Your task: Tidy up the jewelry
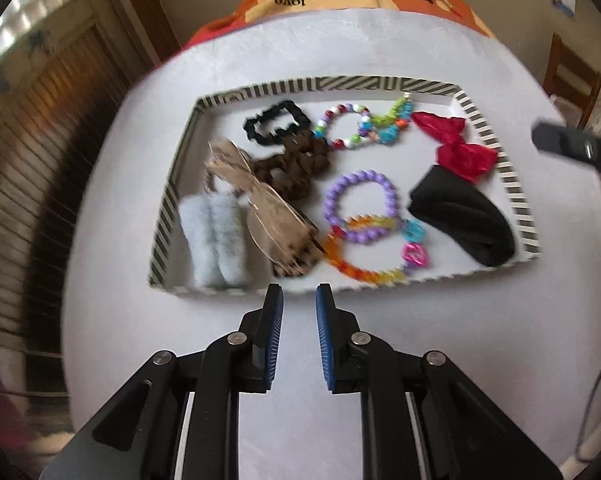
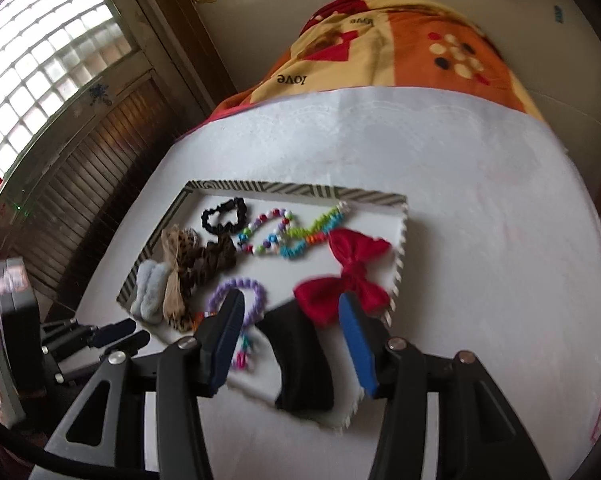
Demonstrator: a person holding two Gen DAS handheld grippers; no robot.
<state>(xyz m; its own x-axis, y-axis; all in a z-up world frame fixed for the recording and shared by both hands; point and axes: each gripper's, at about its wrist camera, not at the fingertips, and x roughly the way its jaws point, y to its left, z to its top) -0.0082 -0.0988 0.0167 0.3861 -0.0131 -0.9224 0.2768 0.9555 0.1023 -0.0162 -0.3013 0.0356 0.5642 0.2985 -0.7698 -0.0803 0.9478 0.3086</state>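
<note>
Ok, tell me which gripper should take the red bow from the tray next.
Right, probably. The right gripper hangs open just over the red bow at the tray's right edge. The left gripper is open too, but sits outside the tray's near rim, beyond the bracelets.

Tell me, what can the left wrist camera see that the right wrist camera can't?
Only the left wrist view shows the whole orange bead bracelet and the tray's near striped rim. Only the right wrist view shows the bright window and the left gripper seen from the side. Both show the striped tray, the red bow, the purple bead bracelet, the black scrunchie and the orange blanket. Both grippers are open and empty; the right gripper hangs over the tray.
</note>
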